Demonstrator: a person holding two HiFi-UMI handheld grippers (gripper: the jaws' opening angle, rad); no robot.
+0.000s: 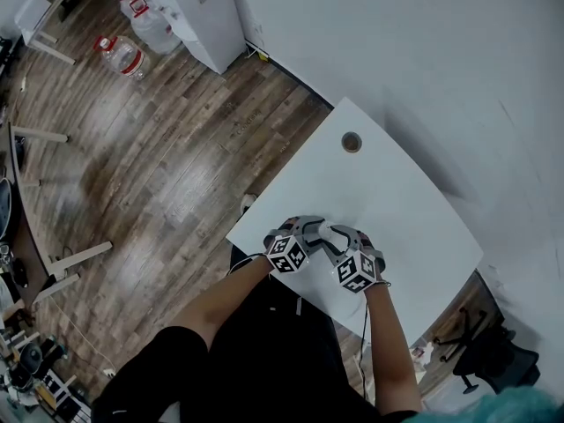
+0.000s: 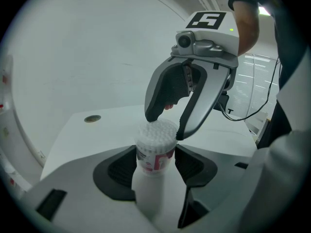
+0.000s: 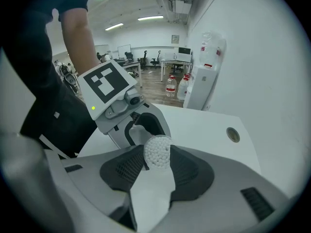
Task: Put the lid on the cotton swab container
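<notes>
A small clear cotton swab container [image 2: 154,157] with a red-and-white label stands upright between my left gripper's [image 2: 155,166] pads, which press on its body. Its top is packed with white swab tips under what looks like a clear lid [image 3: 157,152]. My right gripper [image 3: 158,155] comes down from above, and its two fingers [image 2: 182,130] straddle that top with the pads against its rim. In the head view both grippers meet over the container [image 1: 324,231] near the table's front edge, the left gripper [image 1: 314,227] on one side and the right gripper [image 1: 335,234] on the other.
The white table [image 1: 397,210] has a round cable hole [image 1: 352,142] toward its far corner. Beyond the table lie a wooden floor, a white cabinet [image 1: 198,11] and water bottles [image 1: 123,55]. A wall runs along the table's right side.
</notes>
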